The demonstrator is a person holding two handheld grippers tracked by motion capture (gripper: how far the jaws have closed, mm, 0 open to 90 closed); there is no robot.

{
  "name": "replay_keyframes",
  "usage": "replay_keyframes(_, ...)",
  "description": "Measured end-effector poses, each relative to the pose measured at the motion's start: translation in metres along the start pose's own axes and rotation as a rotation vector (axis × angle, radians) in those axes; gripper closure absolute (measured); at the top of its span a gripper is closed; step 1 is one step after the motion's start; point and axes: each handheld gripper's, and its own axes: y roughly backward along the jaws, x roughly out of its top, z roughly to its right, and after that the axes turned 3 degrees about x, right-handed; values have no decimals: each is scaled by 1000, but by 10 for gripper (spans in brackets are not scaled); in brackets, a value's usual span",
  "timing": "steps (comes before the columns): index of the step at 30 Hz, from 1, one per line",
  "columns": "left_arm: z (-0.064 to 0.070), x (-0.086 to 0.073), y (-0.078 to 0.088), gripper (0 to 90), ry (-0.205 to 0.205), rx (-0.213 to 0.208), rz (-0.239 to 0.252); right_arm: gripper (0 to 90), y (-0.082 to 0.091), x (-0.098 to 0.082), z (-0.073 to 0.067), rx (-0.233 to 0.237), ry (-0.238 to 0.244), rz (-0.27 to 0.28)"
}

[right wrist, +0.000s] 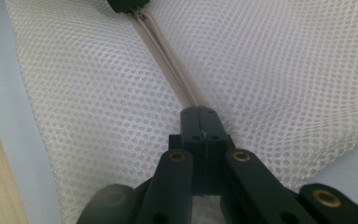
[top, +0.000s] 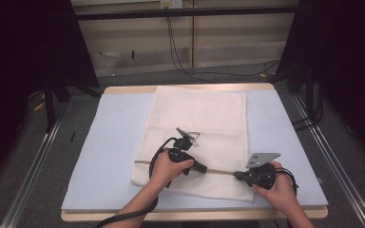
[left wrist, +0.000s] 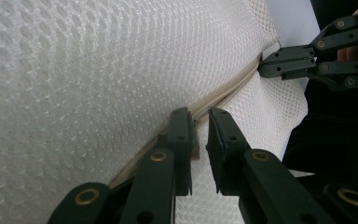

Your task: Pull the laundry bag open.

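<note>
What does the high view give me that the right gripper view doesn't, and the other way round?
High view alone: the whole table with its blue pad, both hands, and the left gripper and right gripper facing each other along the zipper, with floor and cables beyond.
Right gripper view alone: the mesh weave up close and the right gripper with its jaws pressed together on the zipper.
Both: the white mesh bag, its zipper line, the blue pad and the wooden table edge.
</note>
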Motion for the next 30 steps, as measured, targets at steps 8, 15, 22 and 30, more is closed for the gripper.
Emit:
replay_keyframes(8, 5, 1, 1, 804, -119, 63, -12, 900, 0, 0, 0, -3, -1, 0)
replay_keyframes(15, 9, 3, 1, 871, -100, 109, -36, 900, 0, 0, 0, -5, -4, 2)
replay_keyframes(22, 6, 3, 8, 876, -21, 54, -19, 900, 0, -1, 2, 4, -18, 3)
replay_keyframes(30, 5, 1, 15, 877, 20, 52, 3, 900, 0, 0, 2, 4, -13, -4)
